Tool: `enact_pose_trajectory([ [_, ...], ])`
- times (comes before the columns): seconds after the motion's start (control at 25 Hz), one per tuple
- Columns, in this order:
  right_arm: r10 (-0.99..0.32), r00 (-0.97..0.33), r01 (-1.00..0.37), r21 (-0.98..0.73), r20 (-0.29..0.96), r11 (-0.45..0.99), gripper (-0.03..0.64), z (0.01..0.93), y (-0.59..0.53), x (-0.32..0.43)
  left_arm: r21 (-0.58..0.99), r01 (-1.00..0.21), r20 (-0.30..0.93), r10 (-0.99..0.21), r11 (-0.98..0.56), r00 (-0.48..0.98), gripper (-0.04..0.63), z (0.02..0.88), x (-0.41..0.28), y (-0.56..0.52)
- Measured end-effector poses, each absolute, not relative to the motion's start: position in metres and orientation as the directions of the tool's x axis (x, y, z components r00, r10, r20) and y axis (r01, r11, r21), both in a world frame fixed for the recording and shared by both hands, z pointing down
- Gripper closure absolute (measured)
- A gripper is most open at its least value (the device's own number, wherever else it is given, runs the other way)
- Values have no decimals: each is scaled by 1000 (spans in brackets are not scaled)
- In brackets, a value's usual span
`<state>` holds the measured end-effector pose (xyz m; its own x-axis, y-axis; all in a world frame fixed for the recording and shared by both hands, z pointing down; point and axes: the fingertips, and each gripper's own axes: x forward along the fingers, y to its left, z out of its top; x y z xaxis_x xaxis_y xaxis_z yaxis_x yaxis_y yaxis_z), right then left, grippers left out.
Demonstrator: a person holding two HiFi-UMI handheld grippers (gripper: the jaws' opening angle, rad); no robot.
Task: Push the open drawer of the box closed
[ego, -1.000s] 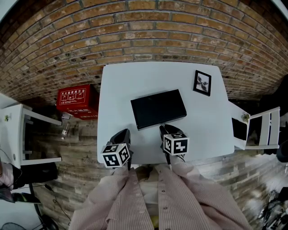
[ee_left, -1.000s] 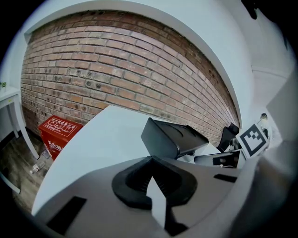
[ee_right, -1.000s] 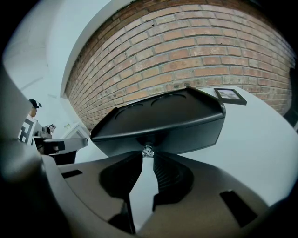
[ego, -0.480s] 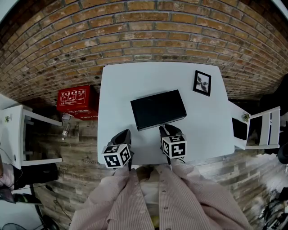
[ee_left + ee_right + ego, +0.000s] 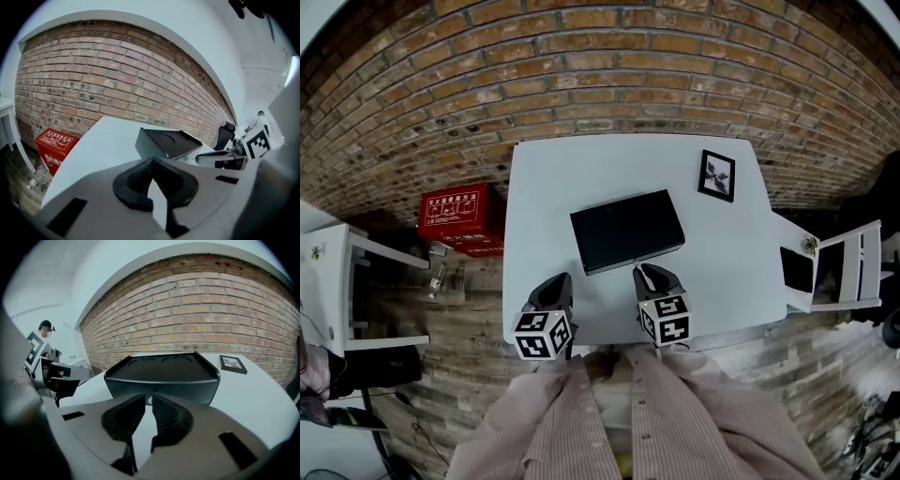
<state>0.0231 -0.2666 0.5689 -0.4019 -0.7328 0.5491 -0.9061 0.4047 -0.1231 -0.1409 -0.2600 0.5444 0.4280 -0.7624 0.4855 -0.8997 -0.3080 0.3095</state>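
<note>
Flat black box (image 5: pixel 628 230) lying skewed on white table (image 5: pixel 534 187)

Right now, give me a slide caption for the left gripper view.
Left gripper, jaws together and empty, points across the white table toward the black box, brick wall behind.

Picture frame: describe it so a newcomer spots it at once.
Find the white table by the brick wall. At its far right corner, beyond the big black box, sits the picture frame. It is the only small thing there: black-edged, with a pale picture inside.
</note>
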Motion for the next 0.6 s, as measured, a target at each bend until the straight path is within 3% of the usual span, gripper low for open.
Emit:
enact_pose_trajectory([
  [0.08,-743,-410,-903,-124,530,410,601,561,-265,23,295,-894,442,-781,-336,440,600,531,-138,-259],
  [0.6,-799,-492,-871,-206,347,447,614,487,-263,31,210,-887,275,-846,-411,457,600,464,-136,-255],
])
